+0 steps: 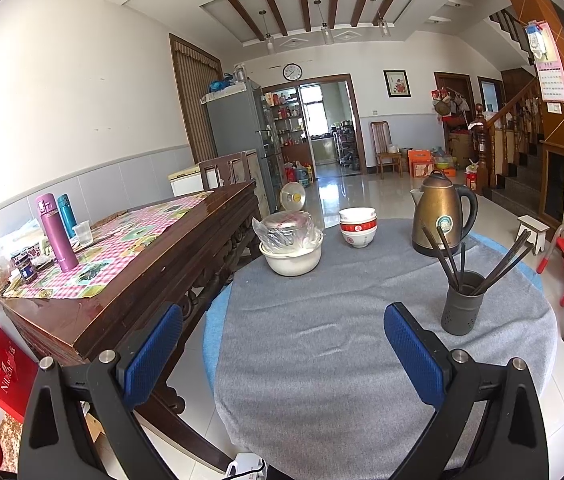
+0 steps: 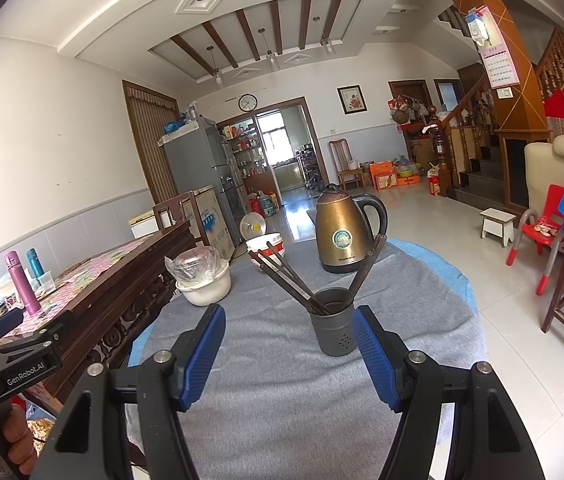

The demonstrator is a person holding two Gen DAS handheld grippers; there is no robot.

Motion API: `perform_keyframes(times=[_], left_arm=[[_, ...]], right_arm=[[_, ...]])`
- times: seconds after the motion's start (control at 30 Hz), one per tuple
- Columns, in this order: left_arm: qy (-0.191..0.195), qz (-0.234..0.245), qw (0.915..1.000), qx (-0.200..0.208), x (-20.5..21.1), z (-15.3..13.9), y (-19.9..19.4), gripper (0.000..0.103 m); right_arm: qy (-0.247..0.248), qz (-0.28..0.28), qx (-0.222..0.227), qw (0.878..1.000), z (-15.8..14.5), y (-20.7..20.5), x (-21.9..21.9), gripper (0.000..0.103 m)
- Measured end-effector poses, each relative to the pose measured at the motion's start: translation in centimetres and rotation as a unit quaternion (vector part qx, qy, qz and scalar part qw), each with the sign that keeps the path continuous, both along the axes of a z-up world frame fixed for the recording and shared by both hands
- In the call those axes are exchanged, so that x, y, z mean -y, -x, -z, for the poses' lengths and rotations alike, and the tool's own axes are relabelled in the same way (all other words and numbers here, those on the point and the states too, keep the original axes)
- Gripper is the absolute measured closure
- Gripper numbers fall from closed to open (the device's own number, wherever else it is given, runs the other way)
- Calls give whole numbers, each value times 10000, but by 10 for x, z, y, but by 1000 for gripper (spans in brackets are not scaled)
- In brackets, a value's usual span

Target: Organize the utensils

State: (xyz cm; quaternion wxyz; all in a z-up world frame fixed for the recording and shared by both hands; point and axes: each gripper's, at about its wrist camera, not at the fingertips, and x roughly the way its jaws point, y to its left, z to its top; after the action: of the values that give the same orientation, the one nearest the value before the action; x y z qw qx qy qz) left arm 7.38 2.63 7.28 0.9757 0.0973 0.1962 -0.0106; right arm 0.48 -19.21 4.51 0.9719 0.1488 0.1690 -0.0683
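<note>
Both pairs of blue-padded fingers stand spread with nothing between them: the right gripper (image 2: 288,344) hovers over the grey cloth just short of the utensil holder (image 2: 333,322), its right finger (image 2: 376,354) close beside the holder's wall without pressing on it, and the left gripper (image 1: 284,346) hangs wide apart over bare cloth near the table's near edge.

That dark cylindrical holder stands upright toward the right side of the round table (image 1: 322,360), well in from the edge, with small holes in its lower wall. Dark chopsticks (image 2: 282,276) stick out of it in two fans, one bunch leaning left and a smaller one leaning right.

Beyond the holder, near the far right edge, a bronze electric kettle (image 2: 342,236) sits on its black base. At the far middle edge is a stack of white bowls with red bands (image 1: 357,226). To their left, close to the far left edge, a white basin (image 1: 292,258) carries a lidded metal pot wrapped in clear plastic (image 1: 286,230).

Just left of the round table stands a dark wooden sideboard (image 1: 149,280) with a pink checked cloth, bearing a purple flask (image 1: 55,232), a teal flask (image 1: 67,214) and a clear plastic cup (image 1: 83,233). In the right wrist view, a hand (image 2: 17,436) holds the left gripper's handle at the lower left.
</note>
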Motion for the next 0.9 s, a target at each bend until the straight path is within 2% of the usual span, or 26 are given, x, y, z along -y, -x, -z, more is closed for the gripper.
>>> perform_keyframes(times=[0.9], left_arm=[[-35, 65, 10000, -46, 2, 4, 1, 3]], right_arm=[[-1, 30, 11, 10000, -2, 0, -1, 33]])
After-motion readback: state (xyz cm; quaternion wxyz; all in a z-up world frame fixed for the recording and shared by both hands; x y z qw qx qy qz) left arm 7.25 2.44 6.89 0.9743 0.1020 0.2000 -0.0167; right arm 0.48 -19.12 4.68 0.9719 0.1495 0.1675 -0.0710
